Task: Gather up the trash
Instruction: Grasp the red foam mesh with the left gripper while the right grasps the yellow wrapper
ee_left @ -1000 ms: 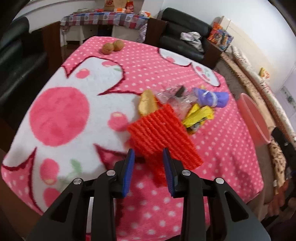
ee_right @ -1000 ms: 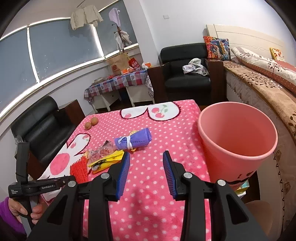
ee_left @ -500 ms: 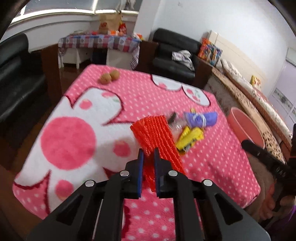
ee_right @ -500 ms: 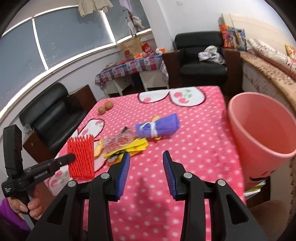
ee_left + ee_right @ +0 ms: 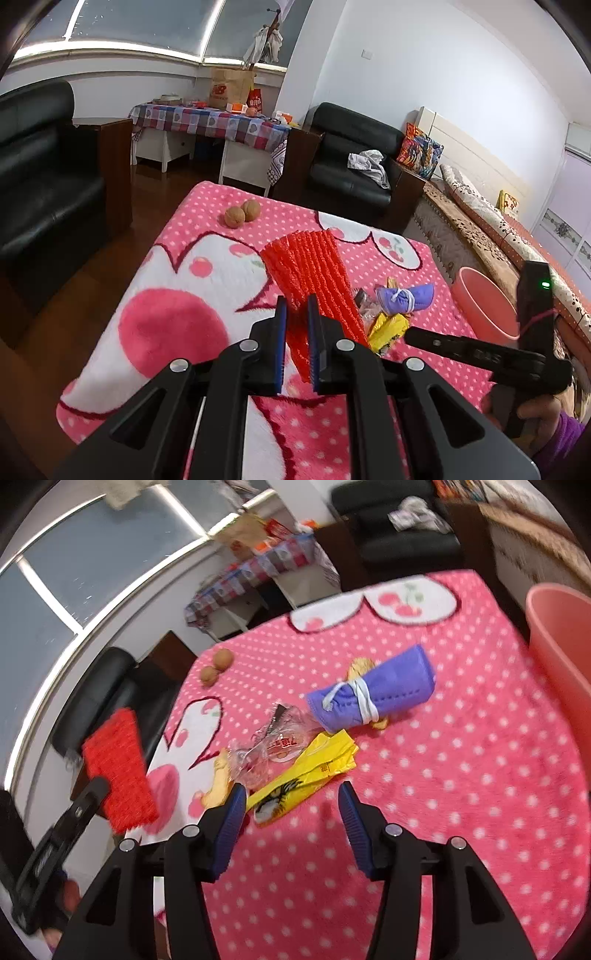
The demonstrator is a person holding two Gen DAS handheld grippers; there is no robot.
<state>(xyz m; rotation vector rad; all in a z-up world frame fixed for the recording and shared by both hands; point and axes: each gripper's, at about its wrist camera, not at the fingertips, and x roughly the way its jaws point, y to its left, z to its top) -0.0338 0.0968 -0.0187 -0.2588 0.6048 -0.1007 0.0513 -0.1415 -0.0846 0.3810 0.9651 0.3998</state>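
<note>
My left gripper (image 5: 296, 306) is shut on a red foam fruit net (image 5: 312, 269) and holds it up above the pink dotted table. The net also shows in the right wrist view (image 5: 118, 771), at the left. My right gripper (image 5: 291, 794) is open and empty, low over the table just in front of a yellow wrapper (image 5: 306, 775). Behind that lie a clear plastic wrapper (image 5: 273, 746) and a rolled purple cloth tied with white string (image 5: 373, 694). A pink bin (image 5: 561, 650) stands at the table's right edge; it also shows in the left wrist view (image 5: 484, 302).
Two walnuts (image 5: 242, 214) lie at the table's far left. Black armchairs (image 5: 347, 166) stand beyond the table and at the left (image 5: 40, 177). A checkered side table (image 5: 210, 125) is at the back, a bed (image 5: 491, 225) on the right.
My left gripper closed on the red net and lifted it off the table. My right gripper moved down and forward toward the trash pile and opened wider.
</note>
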